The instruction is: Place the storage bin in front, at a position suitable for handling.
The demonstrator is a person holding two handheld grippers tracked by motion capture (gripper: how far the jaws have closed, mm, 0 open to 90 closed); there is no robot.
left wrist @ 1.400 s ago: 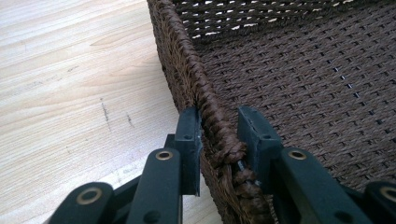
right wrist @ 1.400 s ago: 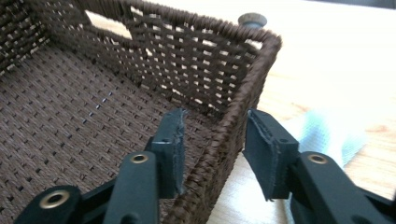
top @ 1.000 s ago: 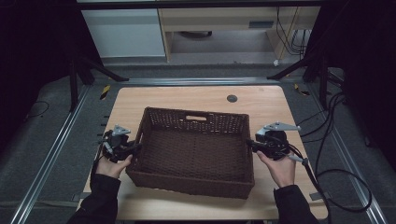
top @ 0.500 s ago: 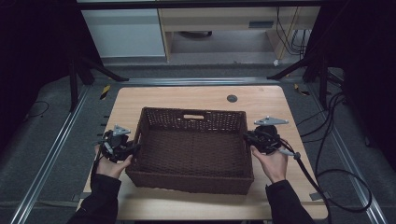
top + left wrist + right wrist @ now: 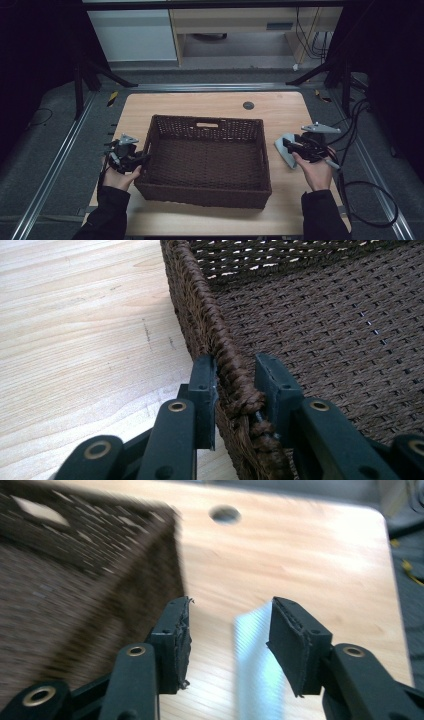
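Observation:
A dark brown woven basket (image 5: 200, 192) sits in the middle of the wooden table (image 5: 200, 102). Nothing lies inside it. My left gripper (image 5: 144, 158) holds the basket's left rim; in the left gripper view the jaws (image 5: 235, 377) close on the braided rim (image 5: 200, 300) from both sides. My right gripper (image 5: 287, 145) is just right of the basket, apart from its right wall (image 5: 75, 580). It is open (image 5: 227, 630) with nothing between its fingers. A pale grey flat sheet (image 5: 284, 154) lies on the table under it, blurred in the right gripper view (image 5: 252, 675).
A round cable hole (image 5: 248, 105) lies in the table behind the basket, also seen in the right gripper view (image 5: 224, 514). Cables (image 5: 360, 190) trail off the table's right side. Bare wood lies behind the basket and along its left side (image 5: 75, 340).
My right gripper has let go of the basket's right rim, opened, and drawn back to the right over the pale sheet. The left gripper has kept its hold on the left rim.

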